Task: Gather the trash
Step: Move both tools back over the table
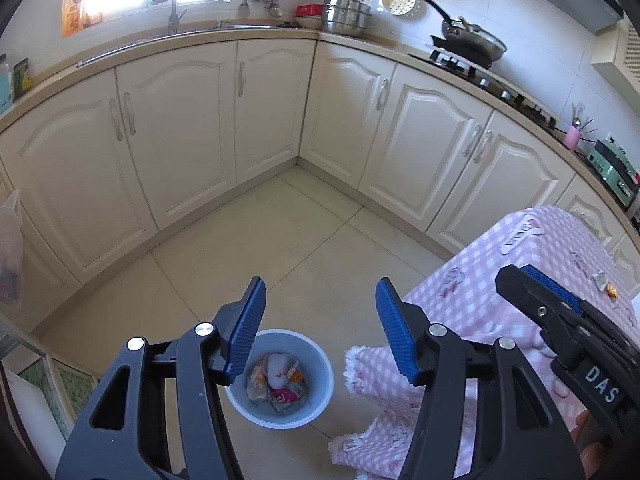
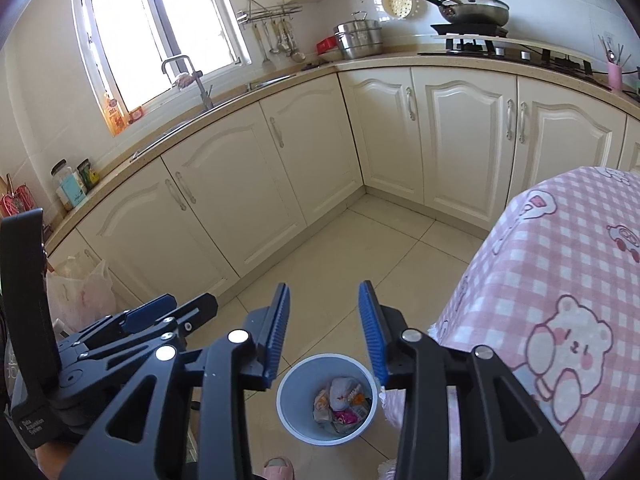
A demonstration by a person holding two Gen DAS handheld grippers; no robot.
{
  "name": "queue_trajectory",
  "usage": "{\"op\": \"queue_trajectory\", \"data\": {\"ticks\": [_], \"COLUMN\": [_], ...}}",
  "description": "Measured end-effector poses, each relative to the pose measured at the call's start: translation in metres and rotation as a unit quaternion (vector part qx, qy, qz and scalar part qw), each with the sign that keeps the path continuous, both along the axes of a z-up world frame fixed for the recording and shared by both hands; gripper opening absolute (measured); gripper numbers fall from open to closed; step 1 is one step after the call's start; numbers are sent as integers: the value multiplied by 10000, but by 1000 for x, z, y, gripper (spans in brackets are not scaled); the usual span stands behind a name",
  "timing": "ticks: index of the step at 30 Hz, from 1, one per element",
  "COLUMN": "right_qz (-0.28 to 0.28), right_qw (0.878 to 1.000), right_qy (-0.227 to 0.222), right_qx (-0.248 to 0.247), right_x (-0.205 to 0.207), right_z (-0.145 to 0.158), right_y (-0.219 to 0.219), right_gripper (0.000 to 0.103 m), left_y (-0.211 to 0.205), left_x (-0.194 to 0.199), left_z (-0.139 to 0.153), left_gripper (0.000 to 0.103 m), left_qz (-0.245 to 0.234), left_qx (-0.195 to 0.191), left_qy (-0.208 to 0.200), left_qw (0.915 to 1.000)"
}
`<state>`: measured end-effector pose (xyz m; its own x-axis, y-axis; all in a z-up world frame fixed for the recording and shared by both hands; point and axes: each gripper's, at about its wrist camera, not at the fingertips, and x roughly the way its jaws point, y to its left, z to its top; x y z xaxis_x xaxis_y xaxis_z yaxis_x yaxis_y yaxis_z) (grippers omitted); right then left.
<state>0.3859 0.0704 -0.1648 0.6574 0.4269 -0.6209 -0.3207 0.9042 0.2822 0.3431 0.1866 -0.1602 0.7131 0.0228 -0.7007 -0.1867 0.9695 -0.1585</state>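
A light blue bin (image 1: pixel 320 364) stands on the tiled floor below both grippers, with several crumpled wrappers and a paper wad (image 1: pixel 278 372) inside. My left gripper (image 1: pixel 320 328) hangs above it, open, with nothing between its blue pads. In the right wrist view the same bin (image 2: pixel 288 404) sits under my right gripper (image 2: pixel 324 330), which is also open and empty. The right gripper (image 1: pixel 536 284) shows at the right of the left wrist view, over the table. Two small wrappers (image 1: pixel 605 283) lie on the pink checked tablecloth (image 1: pixel 500 280).
Cream cabinets (image 1: pixel 192 128) line the corner behind the bin. The cloth-covered table (image 2: pixel 560 280) stands close to the bin's right. A plastic bag (image 2: pixel 80 292) hangs at the left. A pink slipper (image 2: pixel 276 468) shows at the bottom edge.
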Motion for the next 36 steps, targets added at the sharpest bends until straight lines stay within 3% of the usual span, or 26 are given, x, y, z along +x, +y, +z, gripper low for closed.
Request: {"op": "queue_trajectory", "data": {"ticks": [8,13,19,26,30,36], "right_qz": [-444,-973,-1775,-2464,-2796,-2819], "right_qw": [9988,9948,9833,9685,9596,9587], "right_qy": [-162,-277,-378,-348,-246,85], "right_qx": [100,136,116,-32,-210,-371], "right_x": [-11,-19,-31,-48,-50,-38], "right_z": [16,29,37,33,29,11], "right_y": [-60,-125,-219,-315,-357,-390], "right_gripper": [37,40,41,43,47,49], "left_y": [-62,-121,-201,-301,-344,-390], "left_x": [0,6,17,28,39,58], "left_z": [25,37,45,50,45,24], "left_gripper": [56,59,60,64,66,66], "left_qz": [-629,-1190,-1921,-2780,-3074,-3373], "left_qx": [73,155,181,332,394,669], "left_qy": [-259,-366,-398,-431,-357,-223], "left_qw": [9977,9921,9804,9591,9501,9388]}}
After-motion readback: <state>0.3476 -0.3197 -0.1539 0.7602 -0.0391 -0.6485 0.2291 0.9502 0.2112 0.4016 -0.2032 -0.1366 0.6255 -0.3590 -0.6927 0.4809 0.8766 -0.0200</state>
